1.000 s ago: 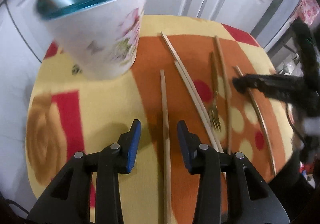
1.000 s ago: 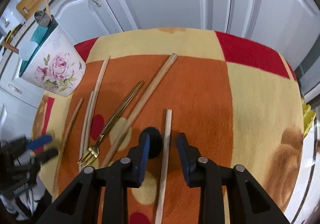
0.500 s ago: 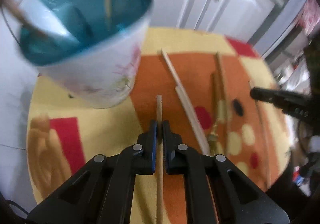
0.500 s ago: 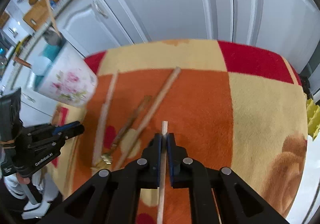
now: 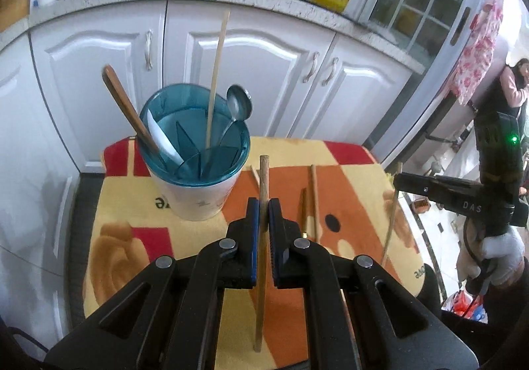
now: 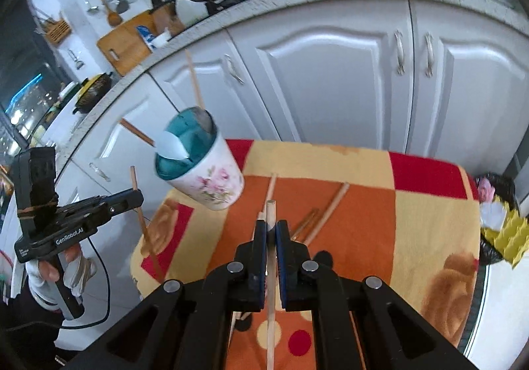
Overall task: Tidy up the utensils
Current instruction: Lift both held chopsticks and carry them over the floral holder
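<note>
Both tongs are clamped tight, each on one chopstick: left tongs hold the darker chopstick, right tongs the paler chopstick, lifted upright beside the holder cup for vertical insertion.

Left tongs clamp chopstick; utensil cup ahead-left on table.

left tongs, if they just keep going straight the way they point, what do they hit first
Probably the utensil cup: the left tongs, shut on a chopstick, aim just past its right side toward the tablecloth. Depth is unclear, so they may clear it.
</note>
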`<action>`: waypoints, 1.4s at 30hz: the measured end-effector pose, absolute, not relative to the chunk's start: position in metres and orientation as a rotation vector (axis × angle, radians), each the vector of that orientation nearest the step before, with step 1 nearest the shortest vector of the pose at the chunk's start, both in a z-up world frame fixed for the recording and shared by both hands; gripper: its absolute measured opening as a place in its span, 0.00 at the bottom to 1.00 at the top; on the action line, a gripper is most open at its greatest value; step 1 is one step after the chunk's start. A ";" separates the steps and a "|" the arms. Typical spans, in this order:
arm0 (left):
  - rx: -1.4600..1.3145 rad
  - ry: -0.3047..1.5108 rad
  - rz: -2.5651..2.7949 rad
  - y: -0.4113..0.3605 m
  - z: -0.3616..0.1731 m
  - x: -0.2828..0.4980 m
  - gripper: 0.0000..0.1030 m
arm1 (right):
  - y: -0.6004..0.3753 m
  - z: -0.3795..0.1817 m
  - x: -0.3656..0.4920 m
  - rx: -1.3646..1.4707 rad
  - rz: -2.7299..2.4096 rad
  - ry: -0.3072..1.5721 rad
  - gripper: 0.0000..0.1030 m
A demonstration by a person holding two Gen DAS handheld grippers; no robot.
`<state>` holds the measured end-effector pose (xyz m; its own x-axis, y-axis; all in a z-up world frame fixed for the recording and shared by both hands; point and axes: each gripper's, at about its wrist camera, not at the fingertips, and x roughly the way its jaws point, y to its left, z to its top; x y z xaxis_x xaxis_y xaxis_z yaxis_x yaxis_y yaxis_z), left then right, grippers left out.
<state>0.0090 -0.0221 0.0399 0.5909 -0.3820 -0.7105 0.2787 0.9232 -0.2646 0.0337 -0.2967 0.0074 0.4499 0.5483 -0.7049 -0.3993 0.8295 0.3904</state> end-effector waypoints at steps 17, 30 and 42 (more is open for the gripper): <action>-0.169 0.751 -0.376 0.011 0.101 -0.008 0.04 | -0.283 0.074 0.019 0.164 0.661 0.799 0.05; -0.160 0.599 -0.294 0.039 0.181 0.024 0.04 | -0.226 0.151 0.057 0.111 0.741 0.678 0.05; -0.084 0.607 -0.226 0.040 0.176 0.064 0.04 | -0.167 0.193 0.124 0.061 0.706 0.580 0.05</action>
